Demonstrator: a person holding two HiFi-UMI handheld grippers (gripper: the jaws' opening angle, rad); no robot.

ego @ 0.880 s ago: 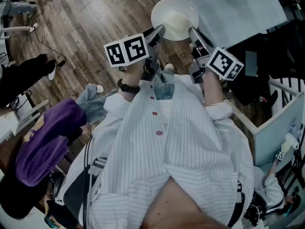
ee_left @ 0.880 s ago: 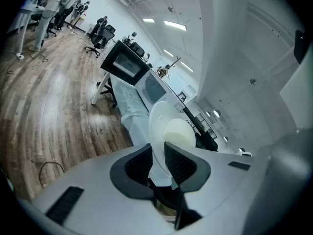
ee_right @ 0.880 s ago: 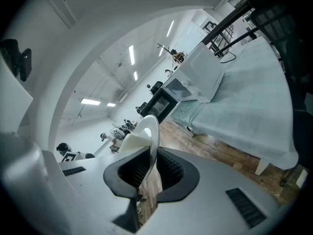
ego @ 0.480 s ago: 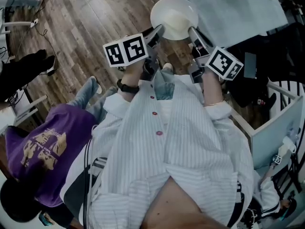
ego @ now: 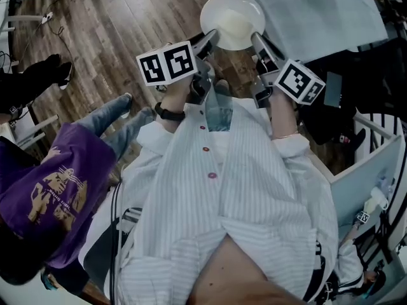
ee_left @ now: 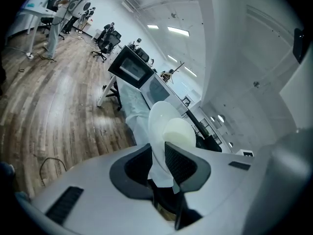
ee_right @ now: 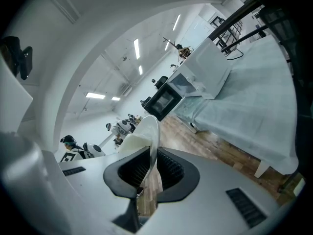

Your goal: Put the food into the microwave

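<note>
Presently: one white bowl (ego: pixel 232 21) with one pale lump of food (ego: pixel 238 29), held in the air over the wooden floor (ego: pixel 114 30), near the cloth-covered table (ego: pixel 318 11). Two claws: left claw (ego: pixel 210 41) narrowly parted, clamped on the bowl's left rim; right claw (ego: pixel 255 40) clamped on its right rim. One black microwave (ee_left: pixel 131 70) on the table, well apart. One bystander in purple (ego: pixel 57 189).

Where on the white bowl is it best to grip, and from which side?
At its thin rim, on two opposite sides, coming from the person's side. The left claw and right claw pinch the bowl so; the rim fits between the jaws, and two holds probably keep the food level.
</note>
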